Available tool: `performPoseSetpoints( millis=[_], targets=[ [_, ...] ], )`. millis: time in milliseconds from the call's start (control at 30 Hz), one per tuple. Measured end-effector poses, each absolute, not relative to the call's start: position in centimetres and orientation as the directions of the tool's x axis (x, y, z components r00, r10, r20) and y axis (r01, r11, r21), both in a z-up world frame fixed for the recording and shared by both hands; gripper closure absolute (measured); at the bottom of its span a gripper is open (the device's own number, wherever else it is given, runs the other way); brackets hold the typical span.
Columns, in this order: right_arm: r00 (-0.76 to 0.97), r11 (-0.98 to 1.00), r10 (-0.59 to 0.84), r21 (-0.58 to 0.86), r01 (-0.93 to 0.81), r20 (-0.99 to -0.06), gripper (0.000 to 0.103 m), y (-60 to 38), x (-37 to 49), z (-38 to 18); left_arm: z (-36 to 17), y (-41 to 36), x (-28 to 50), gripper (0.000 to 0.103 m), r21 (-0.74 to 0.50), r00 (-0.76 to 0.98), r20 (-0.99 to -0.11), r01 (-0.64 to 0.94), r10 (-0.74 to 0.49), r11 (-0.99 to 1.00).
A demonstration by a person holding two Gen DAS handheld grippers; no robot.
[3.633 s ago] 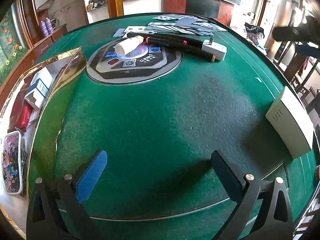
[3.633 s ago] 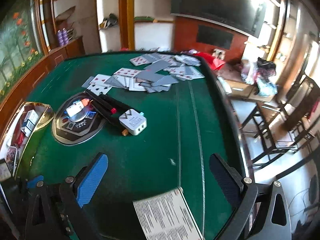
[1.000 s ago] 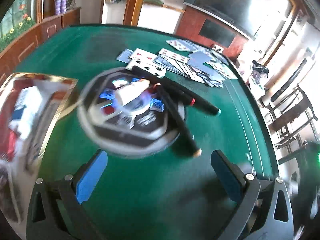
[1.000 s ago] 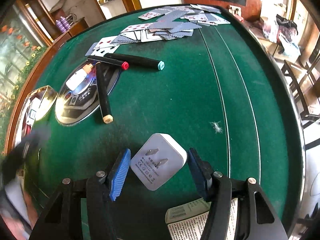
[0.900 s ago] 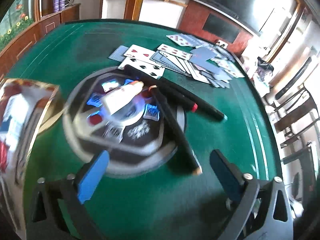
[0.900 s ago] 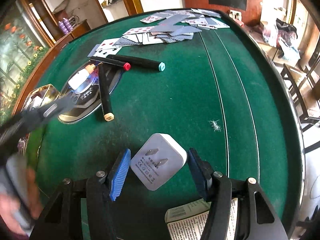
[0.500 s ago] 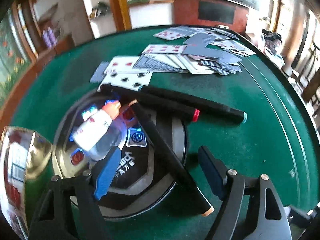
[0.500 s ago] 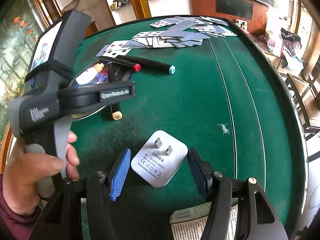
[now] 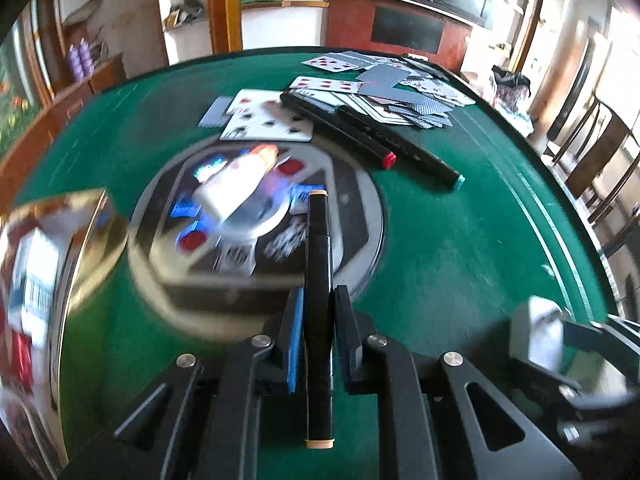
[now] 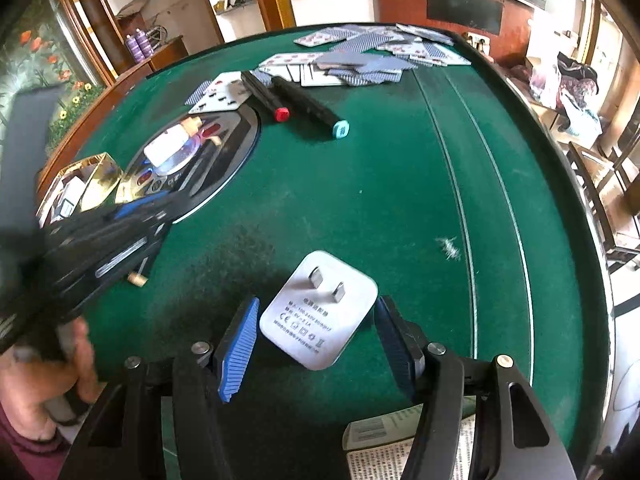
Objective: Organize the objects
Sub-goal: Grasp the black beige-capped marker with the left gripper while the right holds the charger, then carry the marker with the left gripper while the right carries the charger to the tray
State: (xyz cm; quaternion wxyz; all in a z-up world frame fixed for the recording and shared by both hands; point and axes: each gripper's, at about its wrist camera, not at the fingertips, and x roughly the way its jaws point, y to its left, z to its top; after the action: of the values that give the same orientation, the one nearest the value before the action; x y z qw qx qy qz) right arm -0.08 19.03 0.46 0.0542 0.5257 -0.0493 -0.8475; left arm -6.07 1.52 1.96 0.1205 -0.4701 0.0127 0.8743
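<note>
My left gripper (image 9: 318, 304) is shut on a black marker (image 9: 318, 264) with tan end caps, held lengthwise over the round black console (image 9: 360, 216). My right gripper (image 10: 316, 320) is part open around a white plug adapter (image 10: 320, 312) that lies prongs-up on the green felt; the pads stand apart from its sides. A small white bottle (image 9: 236, 188) lies on the console. Two more black markers, one red-capped (image 9: 344, 128) and one teal-capped (image 9: 408, 152), lie beyond. The left gripper also shows in the right wrist view (image 10: 120, 232).
Playing cards (image 9: 380, 92) are spread at the far side of the green table (image 10: 400, 200). A gold box (image 9: 48, 264) with small items stands at the left edge. A printed white box (image 10: 400, 452) lies near my right gripper. Chairs stand to the right.
My left gripper has closed on the tan-capped marker and lifted it off the console. My right gripper has stayed around the adapter, which lies on the felt.
</note>
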Motion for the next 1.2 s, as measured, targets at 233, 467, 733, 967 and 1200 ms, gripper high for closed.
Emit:
performPoseSetpoints(
  millis=[233,467,733,967,1200],
  targets=[
    [-0.41,-0.989,-0.135,0.148,-0.001,-0.902,0.019,18.2,-0.6,0.3,3.6,-1.3,-1.6,0.089,-0.191,-0.543,-0.787,-0.24,0.295,-0.952],
    [-0.465,-0.998,0.036,-0.01,-0.058,-0.884,0.061,17.4,-0.5,0.3,4.9,-4.3,2.6,0.089,-0.241,-0.568,-0.745,-0.26,0.35,-0.935],
    [-0.472,-0.988,-0.061,0.12,-0.095,-0.879,0.061,19.0,1.0,0.9,6.4,-8.4,6.4,0.089,-0.28,-0.616,-0.695,-0.242,0.37,-0.929],
    [-0.502,-0.982,-0.132,0.183,-0.052,-0.855,0.06,17.8,3.0,2.5,7.3,-13.5,8.7,0.089,-0.336,-0.648,-0.667,-0.179,0.368,-0.925],
    [-0.525,-0.972,-0.225,0.226,0.063,-0.821,0.06,13.6,4.2,4.7,8.6,-20.1,10.6,0.089,-0.284,-0.703,-0.669,-0.059,0.241,-0.957]
  ],
)
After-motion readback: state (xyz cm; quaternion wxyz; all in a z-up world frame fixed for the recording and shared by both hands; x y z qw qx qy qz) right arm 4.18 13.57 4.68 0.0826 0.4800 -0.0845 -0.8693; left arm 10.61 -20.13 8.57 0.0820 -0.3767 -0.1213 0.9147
